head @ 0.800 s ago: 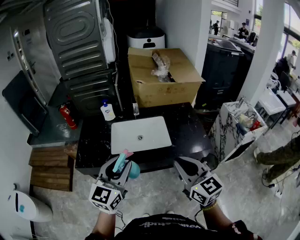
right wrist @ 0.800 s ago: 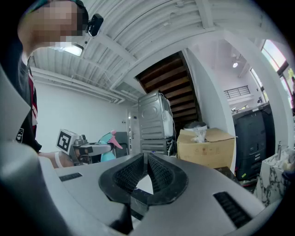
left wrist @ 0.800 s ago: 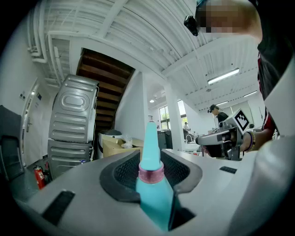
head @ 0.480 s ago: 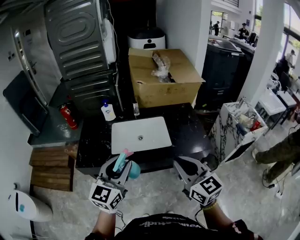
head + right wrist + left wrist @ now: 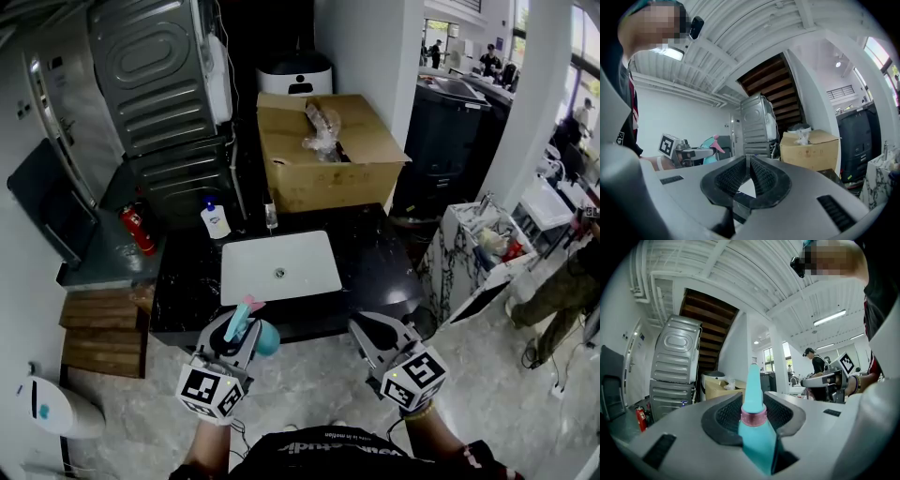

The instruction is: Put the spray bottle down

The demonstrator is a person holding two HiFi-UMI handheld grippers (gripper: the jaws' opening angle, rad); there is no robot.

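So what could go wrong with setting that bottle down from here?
The spray bottle is clamped in the left gripper, seemingly short of the black counter and over the floor. Released early, it would likely drop. Set on the white sink rim, it might tip into the basin.

A black table (image 5: 375,262) with a white sink (image 5: 246,281) stands on pale marble floor (image 5: 309,384), backed by a cardboard box (image 5: 328,178), stacked grey machines (image 5: 155,84) and white walls (image 5: 361,47).

Head view steeply down; both gripper views level, forward, sharing cardboard box (image 5: 333,183).
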